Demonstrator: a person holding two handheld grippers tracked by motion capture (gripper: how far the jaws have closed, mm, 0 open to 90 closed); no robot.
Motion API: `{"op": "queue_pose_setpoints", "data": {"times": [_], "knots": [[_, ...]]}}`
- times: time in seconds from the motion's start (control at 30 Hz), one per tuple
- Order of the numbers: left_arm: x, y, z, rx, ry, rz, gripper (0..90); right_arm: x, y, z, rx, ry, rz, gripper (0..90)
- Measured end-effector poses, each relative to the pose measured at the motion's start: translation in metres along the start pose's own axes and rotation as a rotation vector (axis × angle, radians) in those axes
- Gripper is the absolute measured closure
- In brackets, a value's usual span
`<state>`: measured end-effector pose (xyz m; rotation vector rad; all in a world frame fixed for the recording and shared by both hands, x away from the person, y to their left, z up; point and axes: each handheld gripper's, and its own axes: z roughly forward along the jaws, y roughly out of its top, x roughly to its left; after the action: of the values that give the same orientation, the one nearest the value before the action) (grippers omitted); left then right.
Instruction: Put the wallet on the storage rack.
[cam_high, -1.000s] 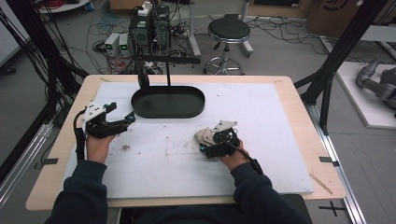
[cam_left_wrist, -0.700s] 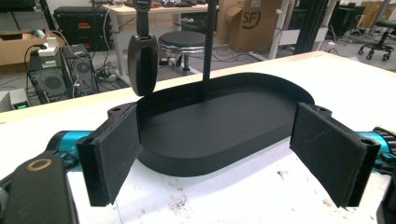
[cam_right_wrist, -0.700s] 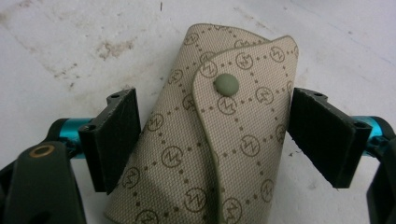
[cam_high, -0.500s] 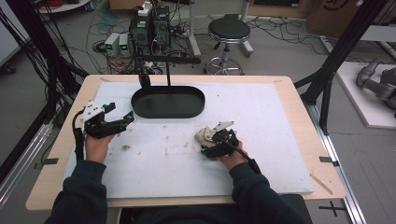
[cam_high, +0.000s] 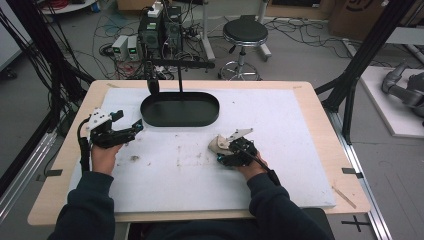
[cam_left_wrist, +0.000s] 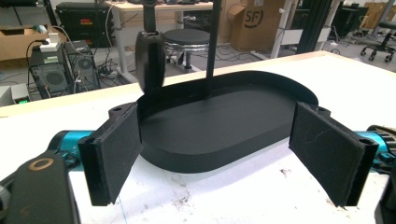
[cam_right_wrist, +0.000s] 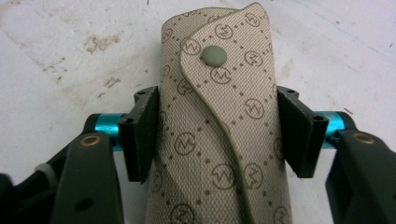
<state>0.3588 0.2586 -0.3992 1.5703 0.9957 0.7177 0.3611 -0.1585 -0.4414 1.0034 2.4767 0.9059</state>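
Compared with a second ago, little has altered: the right gripper (cam_high: 231, 150) has shifted only slightly on the white table mat (cam_high: 300, 150), which suggests the grasp is settled and a lift toward the black oval tray (cam_high: 180, 109) is the likely next step. That tray lies just ahead of the left gripper (cam_high: 127, 131), framed between its jaws, which stand wide apart and empty; this gripper has not moved. The beige monogram-patterned rolled pouch (cam_right_wrist: 219, 126) sits between the right gripper's jaws, both pads pressed against its flanks, closed on it. The pouch lies lengthwise along the jaws and projects beyond their tips. Its curved flap wraps over the top, fastened by a small olive snap button (cam_right_wrist: 214, 55) just past the fingertips.
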Motion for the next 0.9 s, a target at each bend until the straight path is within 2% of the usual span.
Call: {"op": "queue_pose_setpoints", "data": {"times": [0.2, 0.43, 0.5, 0.7, 0.83, 0.9], "knots": [[0.000, 0.000, 0.000, -0.002, 0.002, -0.003, 17.0, -0.013, 0.012, -0.006, -0.046, 0.032, 0.029, 40.7], [0.001, 0.000, 0.000, -0.001, 0.003, -0.007, 17.1, -0.024, 0.050, -0.002, -0.140, 0.056, 0.001, 40.8], [0.001, 0.000, 0.000, -0.002, 0.003, -0.006, 17.1, -0.026, 0.064, 0.004, -0.152, 0.065, -0.002, 40.9], [0.003, 0.000, -0.001, -0.008, 0.006, -0.012, 17.1, -0.027, 0.104, 0.033, -0.175, 0.059, -0.055, 40.8], [0.003, 0.000, -0.002, -0.012, 0.009, -0.017, 17.1, -0.031, 0.124, 0.056, -0.181, 0.051, -0.043, 40.7], [0.003, 0.000, -0.002, -0.012, 0.008, -0.018, 17.2, -0.034, 0.132, 0.068, -0.160, 0.030, -0.029, 40.6]]}}
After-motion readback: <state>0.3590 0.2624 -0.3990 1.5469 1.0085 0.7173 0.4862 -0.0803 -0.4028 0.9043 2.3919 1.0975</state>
